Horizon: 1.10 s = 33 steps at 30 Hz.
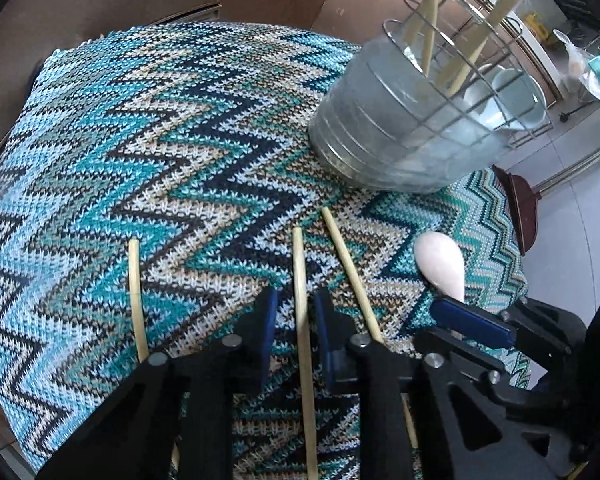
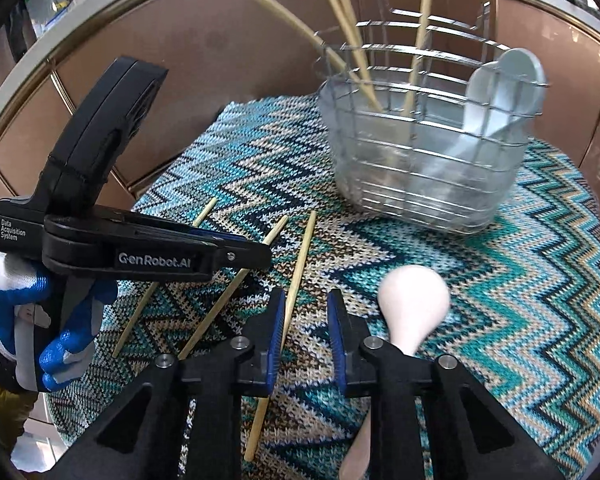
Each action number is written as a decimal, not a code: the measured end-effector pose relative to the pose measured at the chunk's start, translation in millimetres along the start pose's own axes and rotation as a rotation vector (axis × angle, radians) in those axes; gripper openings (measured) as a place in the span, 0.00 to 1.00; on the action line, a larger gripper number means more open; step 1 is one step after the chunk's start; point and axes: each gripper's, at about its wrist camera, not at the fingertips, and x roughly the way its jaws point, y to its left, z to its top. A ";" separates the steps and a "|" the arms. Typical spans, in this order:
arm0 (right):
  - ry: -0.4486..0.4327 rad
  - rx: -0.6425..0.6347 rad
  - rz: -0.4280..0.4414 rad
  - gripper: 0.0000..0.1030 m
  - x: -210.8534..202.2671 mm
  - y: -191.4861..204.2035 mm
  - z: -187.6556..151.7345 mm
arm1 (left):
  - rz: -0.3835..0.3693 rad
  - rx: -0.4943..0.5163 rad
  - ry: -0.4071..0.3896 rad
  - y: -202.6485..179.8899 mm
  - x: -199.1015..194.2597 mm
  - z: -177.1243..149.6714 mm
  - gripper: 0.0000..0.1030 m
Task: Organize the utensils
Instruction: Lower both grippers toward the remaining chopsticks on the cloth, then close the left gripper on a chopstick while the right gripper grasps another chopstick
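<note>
Three bamboo chopsticks lie on the zigzag knit mat. My left gripper is low over the mat, its open jaws astride the middle chopstick without clamping it. Another chopstick lies just right of it, and a third lies to the left. My right gripper is open and empty, between a chopstick and a pale pink spoon. The left gripper shows in the right wrist view over two chopsticks. The wire utensil caddy holds several chopsticks and a white spoon.
The caddy stands at the mat's far right side. The pink spoon lies near the mat's right edge, beside the right gripper. A brown panelled wall runs behind the mat. Floor and a dark stand lie beyond the right edge.
</note>
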 end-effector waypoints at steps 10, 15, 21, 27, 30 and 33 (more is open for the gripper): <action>0.100 -0.036 0.008 0.14 40.2 10.3 23.2 | -0.099 -0.049 0.004 31.1 -2.3 5.2 0.06; 0.150 -0.033 -0.022 0.14 59.8 9.9 29.8 | -0.116 -0.050 -0.002 34.3 -2.5 5.7 0.06; 0.154 -0.029 -0.024 0.10 62.9 8.0 32.3 | -0.113 -0.060 -0.011 35.6 -3.6 4.1 0.06; 0.131 0.043 0.028 0.06 53.5 -2.5 30.0 | -0.092 -0.085 -0.021 25.8 -3.1 2.3 0.05; 0.101 0.066 0.053 0.05 39.0 -3.8 24.7 | -0.111 -0.092 -0.047 22.5 -8.5 -1.2 0.05; 0.065 0.088 0.076 0.05 20.9 -4.2 17.8 | -0.098 -0.089 -0.070 17.7 -17.3 -5.0 0.05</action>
